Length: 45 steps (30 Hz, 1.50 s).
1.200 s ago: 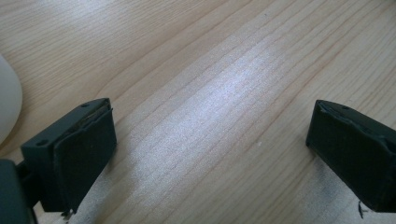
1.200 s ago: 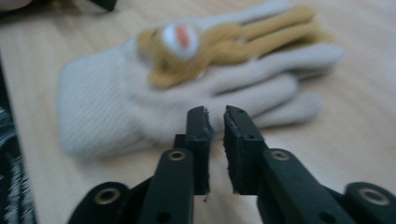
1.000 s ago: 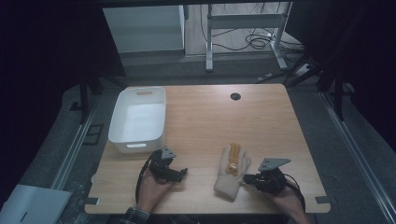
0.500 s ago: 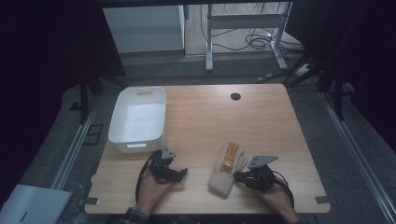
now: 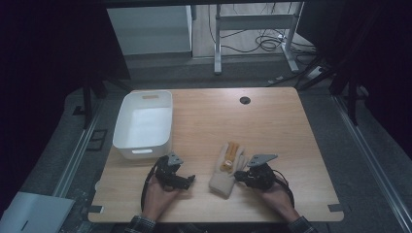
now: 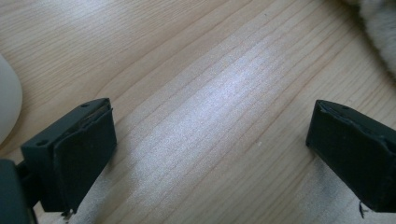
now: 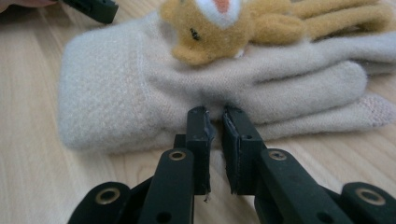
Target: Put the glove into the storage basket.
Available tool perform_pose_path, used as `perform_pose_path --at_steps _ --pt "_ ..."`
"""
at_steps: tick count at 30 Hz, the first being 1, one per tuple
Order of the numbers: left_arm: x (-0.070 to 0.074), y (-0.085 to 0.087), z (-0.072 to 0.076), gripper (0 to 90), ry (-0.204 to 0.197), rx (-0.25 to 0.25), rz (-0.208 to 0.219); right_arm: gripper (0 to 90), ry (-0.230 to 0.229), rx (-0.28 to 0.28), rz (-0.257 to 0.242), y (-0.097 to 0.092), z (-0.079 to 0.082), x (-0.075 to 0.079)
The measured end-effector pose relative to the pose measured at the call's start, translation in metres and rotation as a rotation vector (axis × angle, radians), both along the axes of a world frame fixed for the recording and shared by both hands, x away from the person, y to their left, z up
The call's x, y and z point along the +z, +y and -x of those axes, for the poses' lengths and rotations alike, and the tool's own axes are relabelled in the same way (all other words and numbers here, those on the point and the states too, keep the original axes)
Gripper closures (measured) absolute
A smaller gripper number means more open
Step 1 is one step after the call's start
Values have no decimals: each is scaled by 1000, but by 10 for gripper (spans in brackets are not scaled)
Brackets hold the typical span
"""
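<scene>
We look down on a light wooden tabletop (image 5: pixel 272 126). At about ten o'clock on it stands a white rectangular plastic bin (image 5: pixel 144 124), and we see nothing inside it, only its bare white floor. At about six o'clock lies a cream knitted glove (image 5: pixel 222 178) with a small tan plush animal (image 5: pixel 231 155) resting on its finger end.

The left gripper (image 5: pixel 183 180), held in the person's left hand (image 5: pixel 158 194), sits at about seven o'clock, just below the bin and well apart from the glove's cuff. In the left gripper view its fingers (image 6: pixel 70 154) stand wide, with bare wood grain between them and a fringe of the glove at two o'clock.

The right gripper (image 5: pixel 239 175) sits at about five o'clock, tip at the glove's edge. In the right gripper view its fingers (image 7: pixel 198 140) are narrow, a thin slit between them, their tips touching the glove's side; we cannot tell if any wool is pinched.
</scene>
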State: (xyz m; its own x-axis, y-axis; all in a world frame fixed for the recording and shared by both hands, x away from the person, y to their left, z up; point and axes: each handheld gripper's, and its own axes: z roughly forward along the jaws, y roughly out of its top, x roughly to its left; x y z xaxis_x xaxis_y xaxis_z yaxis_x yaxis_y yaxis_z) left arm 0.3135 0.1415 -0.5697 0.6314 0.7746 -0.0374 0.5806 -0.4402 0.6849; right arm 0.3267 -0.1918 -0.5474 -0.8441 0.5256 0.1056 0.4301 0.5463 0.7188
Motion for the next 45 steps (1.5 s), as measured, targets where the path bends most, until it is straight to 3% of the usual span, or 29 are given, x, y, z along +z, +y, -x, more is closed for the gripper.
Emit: perform_pose_path --at_steps 15,20,30,36,45 --pt "0 0 0 15 1 -3 5 795 8 18 -8 36 -19 -4" --pt "0 3 0 14 3 -9 7 786 -11 25 -1 37 -19 -4" --pt "1 8 2 15 17 0 13 715 -42 -44 0 3 -16 4" --pt "4 15 2 38 46 2 73 631 -74 -128 18 -33 -13 5" --pt "25 8 7 33 29 -30 95 514 -87 -224 30 -67 -14 2"
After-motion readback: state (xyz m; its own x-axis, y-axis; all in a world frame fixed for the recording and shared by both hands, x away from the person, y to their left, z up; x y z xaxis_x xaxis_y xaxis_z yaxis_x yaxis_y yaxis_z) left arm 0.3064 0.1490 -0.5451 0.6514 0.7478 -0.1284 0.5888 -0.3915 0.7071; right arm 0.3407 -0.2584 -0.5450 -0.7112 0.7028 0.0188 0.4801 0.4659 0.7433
